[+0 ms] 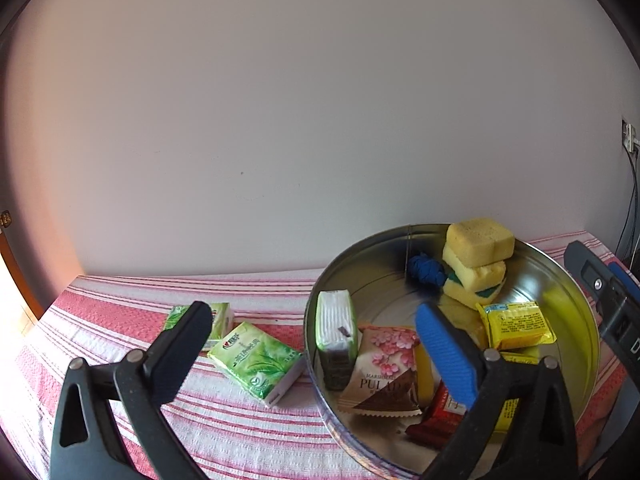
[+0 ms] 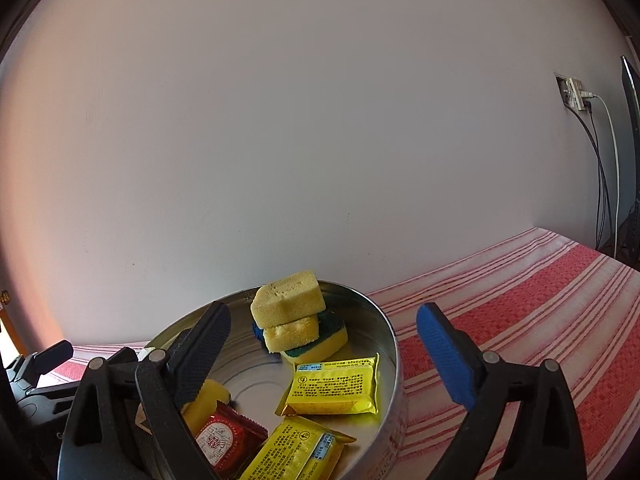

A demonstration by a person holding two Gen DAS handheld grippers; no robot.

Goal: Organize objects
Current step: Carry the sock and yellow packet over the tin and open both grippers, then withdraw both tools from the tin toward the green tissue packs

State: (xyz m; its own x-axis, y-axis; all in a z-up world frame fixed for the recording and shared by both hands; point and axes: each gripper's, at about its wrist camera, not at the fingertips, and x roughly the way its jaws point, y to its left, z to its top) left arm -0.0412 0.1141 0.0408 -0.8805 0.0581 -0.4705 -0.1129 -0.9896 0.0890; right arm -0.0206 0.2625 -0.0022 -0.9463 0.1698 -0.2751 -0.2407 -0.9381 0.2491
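A round metal tin (image 1: 576, 312) (image 2: 390, 344) stands on the striped cloth. It holds stacked yellow sponges (image 1: 478, 258) (image 2: 294, 312), a blue cloth ball (image 1: 426, 272), yellow packets (image 1: 516, 324) (image 2: 336, 386), a red packet (image 2: 224, 440), a pink flowered snack bag (image 1: 386, 372) and an upright green tissue pack (image 1: 336, 336). Two green tissue packs (image 1: 256, 360) (image 1: 218, 320) lie on the cloth left of the tin. My left gripper (image 1: 316, 354) is open and empty, above the tin's left rim. My right gripper (image 2: 324, 364) is open and empty over the tin.
A red and white striped cloth (image 1: 240, 432) (image 2: 540, 320) covers the table, against a white wall. A wall socket with cables (image 2: 576, 94) is at the far right. The right gripper's body (image 1: 608, 300) shows at the right edge of the left wrist view.
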